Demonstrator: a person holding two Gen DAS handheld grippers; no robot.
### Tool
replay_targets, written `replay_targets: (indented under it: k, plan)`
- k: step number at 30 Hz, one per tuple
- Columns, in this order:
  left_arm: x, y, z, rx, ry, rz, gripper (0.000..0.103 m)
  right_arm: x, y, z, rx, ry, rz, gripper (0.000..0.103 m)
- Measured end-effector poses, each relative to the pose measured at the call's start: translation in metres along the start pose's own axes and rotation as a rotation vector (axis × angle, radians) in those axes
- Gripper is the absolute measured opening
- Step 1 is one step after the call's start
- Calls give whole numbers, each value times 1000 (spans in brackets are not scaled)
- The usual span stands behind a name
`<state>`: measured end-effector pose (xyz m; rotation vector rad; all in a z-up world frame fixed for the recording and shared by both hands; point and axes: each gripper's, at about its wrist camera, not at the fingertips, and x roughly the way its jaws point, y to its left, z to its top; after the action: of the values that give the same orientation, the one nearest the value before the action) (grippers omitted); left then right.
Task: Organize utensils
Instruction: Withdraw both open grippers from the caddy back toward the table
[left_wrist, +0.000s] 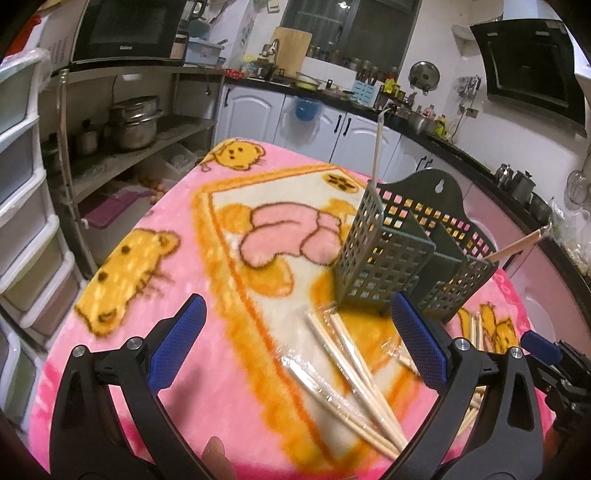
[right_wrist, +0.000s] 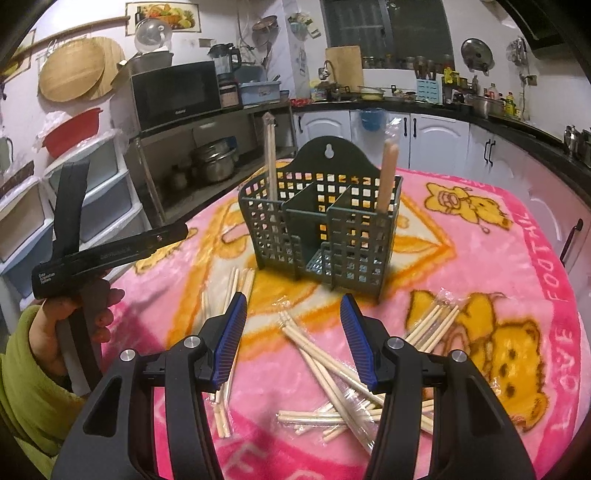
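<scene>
Left gripper (left_wrist: 295, 339) spread wide, empty, right gripper (right_wrist: 293, 332) likewise, above wrapped chopsticks (right_wrist: 332, 365)

My right gripper's black arms hide parts of the pale wrapped wooden chopsticks (right_wrist: 325, 354) at six o'clock. The dark green perforated plastic utensil caddy (right_wrist: 321, 236) walls conceal the lower ends of whatever stands inside.

You have bare pink blanket (left_wrist: 155, 354) to your left, while scattered wrapped chopsticks (right_wrist: 332, 354) and the upright green caddy (right_wrist: 321, 236) block the middle.
</scene>
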<state>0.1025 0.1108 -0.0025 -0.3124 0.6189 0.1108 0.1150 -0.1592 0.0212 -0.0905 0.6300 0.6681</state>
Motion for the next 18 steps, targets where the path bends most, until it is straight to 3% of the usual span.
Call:
replay_targets:
  k: [18]
  plan:
    - [14,14,-23,-5,83,13,92,33,15,-14,-87,88,-1,51]
